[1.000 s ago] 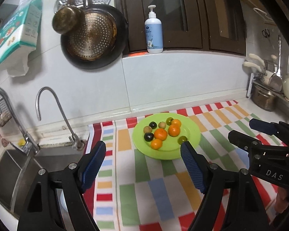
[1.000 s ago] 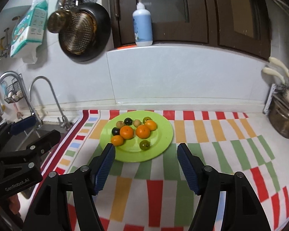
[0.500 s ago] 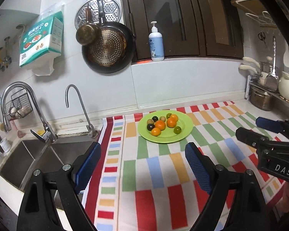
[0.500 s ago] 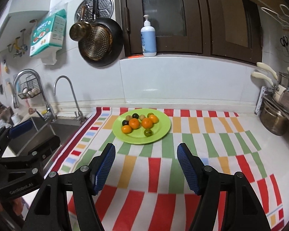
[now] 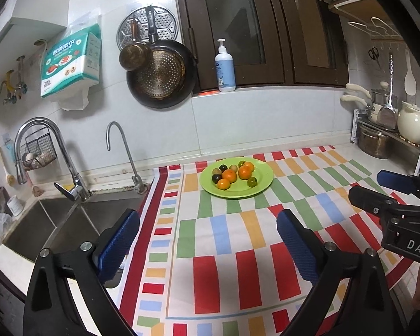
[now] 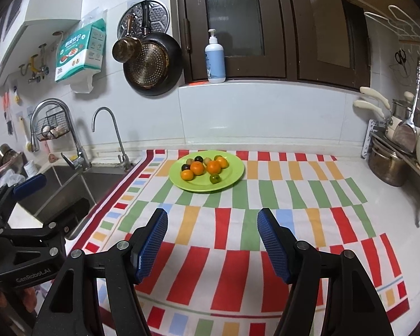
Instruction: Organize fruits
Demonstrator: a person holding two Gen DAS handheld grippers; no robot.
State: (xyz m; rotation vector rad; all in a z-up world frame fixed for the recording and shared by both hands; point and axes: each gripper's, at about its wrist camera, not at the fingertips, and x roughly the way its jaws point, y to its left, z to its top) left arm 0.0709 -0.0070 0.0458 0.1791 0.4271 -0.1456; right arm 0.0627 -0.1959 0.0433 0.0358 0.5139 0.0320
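A green plate (image 5: 261, 184) (image 6: 232, 179) sits on the striped cloth at the counter's back. It holds several small fruits: oranges (image 5: 229, 175) (image 6: 213, 167), dark plums (image 5: 217, 178) (image 6: 185, 167), green ones (image 5: 252, 181) (image 6: 215, 179) and small brown ones. My left gripper (image 5: 208, 232) is open and empty, well back from the plate over the cloth's near left part. My right gripper (image 6: 212, 231) is open and empty, also back from the plate. Each gripper shows at the edge of the other's view.
A steel sink (image 5: 56, 224) with two taps (image 5: 117, 142) lies left of the cloth (image 6: 280, 224). Pots and a white jug on a rack (image 6: 389, 165) stand at the right. A pan (image 6: 151, 67) and soap bottle (image 6: 215, 56) are on the back wall.
Both grippers have pulled back and up from the plate, which now looks smaller and farther. Both stay open and empty. The fruits have not moved.
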